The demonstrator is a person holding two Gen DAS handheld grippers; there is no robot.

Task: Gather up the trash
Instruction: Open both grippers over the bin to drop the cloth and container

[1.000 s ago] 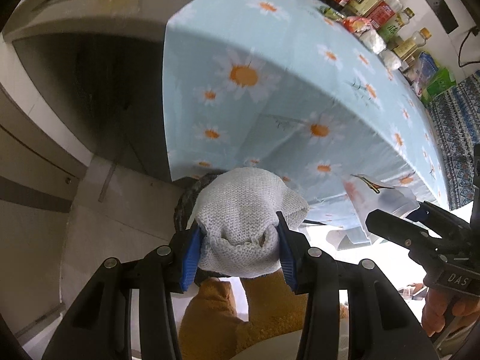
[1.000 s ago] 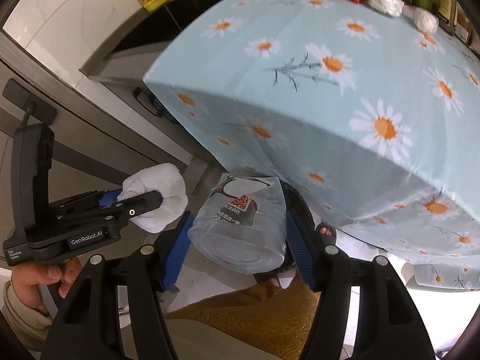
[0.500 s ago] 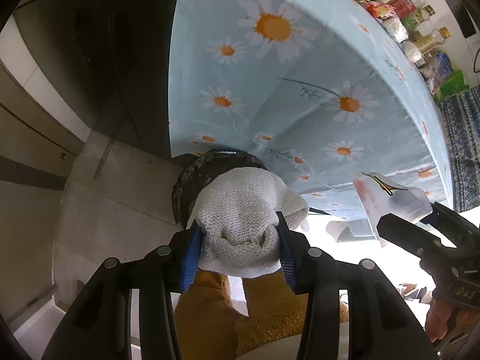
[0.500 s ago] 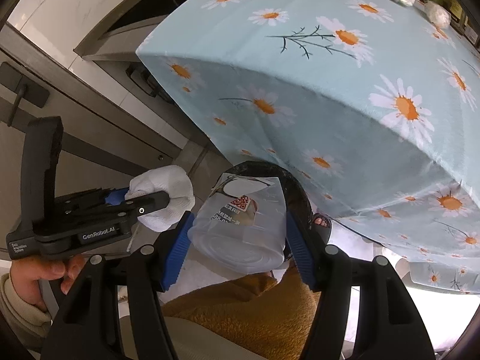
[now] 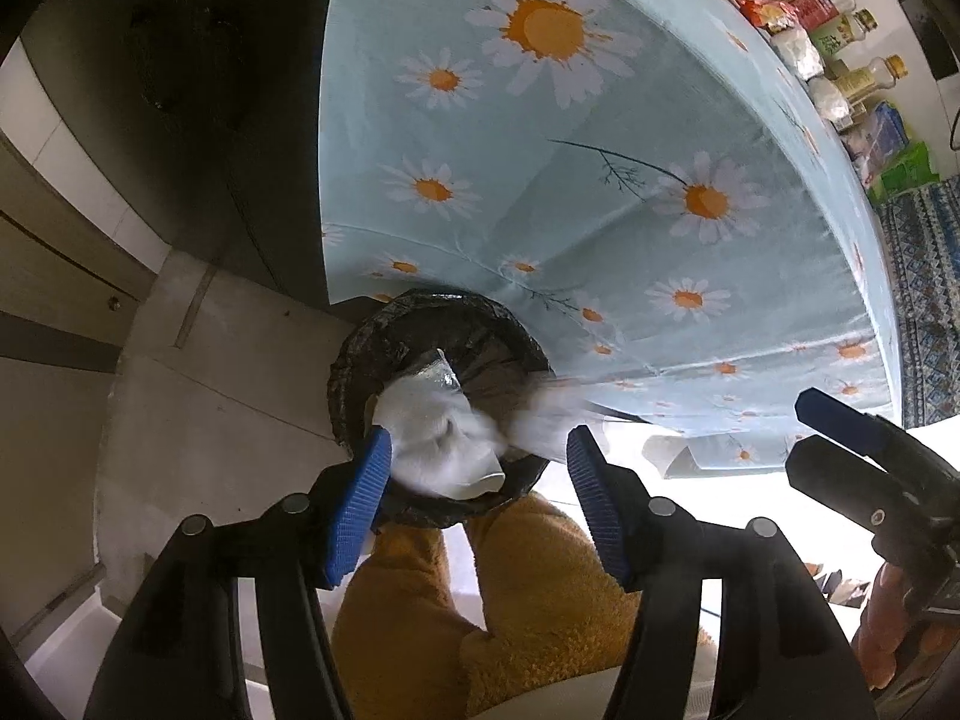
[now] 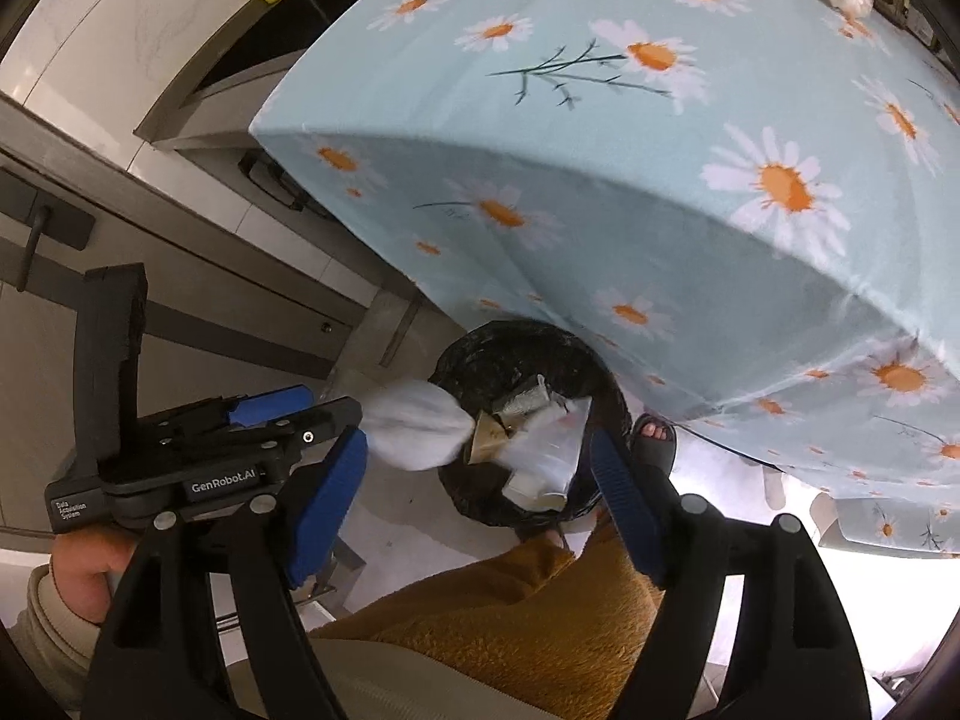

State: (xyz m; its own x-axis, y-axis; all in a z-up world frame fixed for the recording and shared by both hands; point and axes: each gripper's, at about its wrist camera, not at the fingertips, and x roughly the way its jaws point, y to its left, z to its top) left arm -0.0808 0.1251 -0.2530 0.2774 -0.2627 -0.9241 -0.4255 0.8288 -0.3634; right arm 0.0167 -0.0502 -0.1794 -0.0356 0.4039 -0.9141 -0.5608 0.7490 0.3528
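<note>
Both hand-held grippers point steeply down over a black-lined trash bin (image 5: 438, 360) that stands on the floor at the edge of the daisy-print tablecloth (image 5: 600, 180).

The left hand-held gripper (image 5: 480, 480) has just been opening: its blue pads (image 5: 354, 516) stand spread, and the white crumpled cloth (image 5: 438, 444) lies between and below them over the bin's mouth, blurred. It seems free of the right pad; whether it brushes the left pad cannot be told. In the right wrist view this same cloth (image 6: 417, 426) shows just past the left hand-held gripper's tips, at the bin's rim.

The right hand-held gripper (image 6: 480, 480) has also just been opening; its pads are wide apart with nothing pressed between them. The clear plastic wrapper (image 6: 546, 450) sits inside the bin (image 6: 480, 354) among other scraps.

A hand (image 6: 84, 570) with a light sleeve grips the left tool's handle low at the left edge. Orange-brown fleece trousers (image 6: 510, 612) fill the bottom of both views, and a sandalled foot (image 6: 654, 438) shows beside the bin.
</note>
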